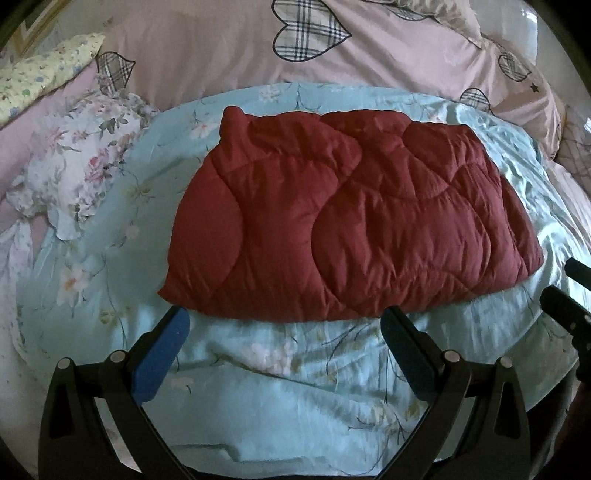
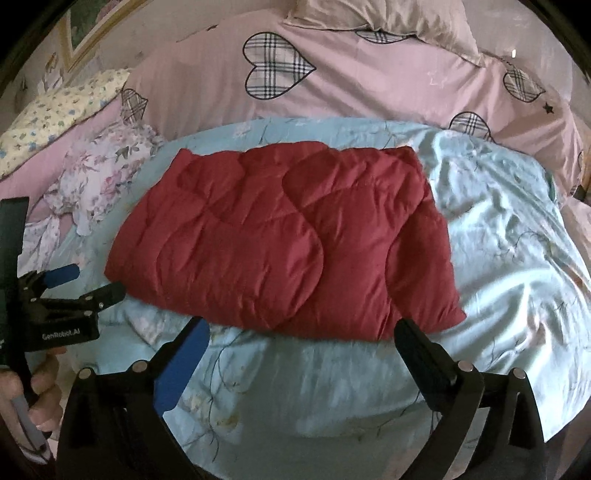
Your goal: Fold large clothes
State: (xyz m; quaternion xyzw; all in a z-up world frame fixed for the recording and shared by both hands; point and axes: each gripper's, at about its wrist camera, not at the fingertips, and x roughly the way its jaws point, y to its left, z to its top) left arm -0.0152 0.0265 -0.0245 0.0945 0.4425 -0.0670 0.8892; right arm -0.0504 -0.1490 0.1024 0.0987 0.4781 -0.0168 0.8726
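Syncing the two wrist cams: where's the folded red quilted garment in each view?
Left wrist: the red quilted garment fills the centre, just beyond the open left gripper.
Right wrist: it lies centre-left, beyond the open right gripper; the left gripper shows at the left edge.
Shared landmark: the large plaid heart on the pink bedding behind.
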